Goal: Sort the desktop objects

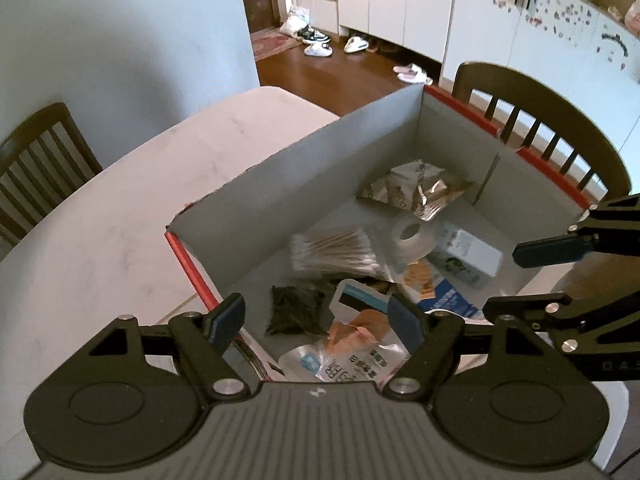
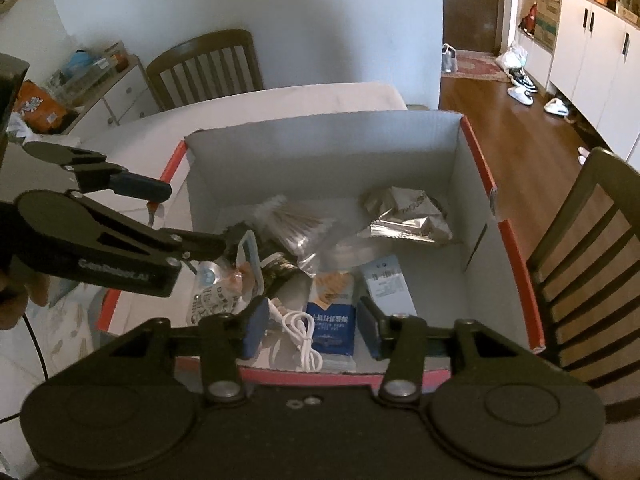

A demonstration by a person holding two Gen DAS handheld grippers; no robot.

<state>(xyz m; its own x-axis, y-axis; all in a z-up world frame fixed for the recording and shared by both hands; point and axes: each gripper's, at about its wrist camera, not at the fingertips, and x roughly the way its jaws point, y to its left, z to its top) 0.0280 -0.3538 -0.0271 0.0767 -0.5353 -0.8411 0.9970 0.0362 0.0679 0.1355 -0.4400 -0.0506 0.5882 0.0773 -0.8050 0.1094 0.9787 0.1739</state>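
Note:
A cardboard box (image 1: 304, 168) (image 2: 320, 148), grey inside with red outer edges, stands on the pale table (image 1: 120, 216). Inside lie a pack of cotton swabs (image 1: 332, 252) (image 2: 292, 224), silver foil packets (image 1: 416, 192) (image 2: 404, 216), a tape roll (image 1: 412, 236), a small white carton (image 1: 468, 256) (image 2: 388, 284), a dark bag (image 1: 296, 308), a blue packet (image 2: 332, 324), a white cable (image 2: 300, 332) and an orange-and-white pouch (image 1: 352, 344) (image 2: 224, 288). My left gripper (image 1: 316, 318) (image 2: 192, 216) is open over the box's near-left corner, above the pouch. My right gripper (image 2: 312, 332) (image 1: 536, 276) is open above the cable and blue packet.
A dark wooden chair (image 2: 588, 264) (image 1: 540, 120) stands right behind the box's right wall. Another chair (image 2: 204, 68) (image 1: 36, 168) is at the table's far side. A low white cabinet (image 2: 116, 92) with clutter is at left. Shoes (image 1: 320, 44) lie on the wooden floor.

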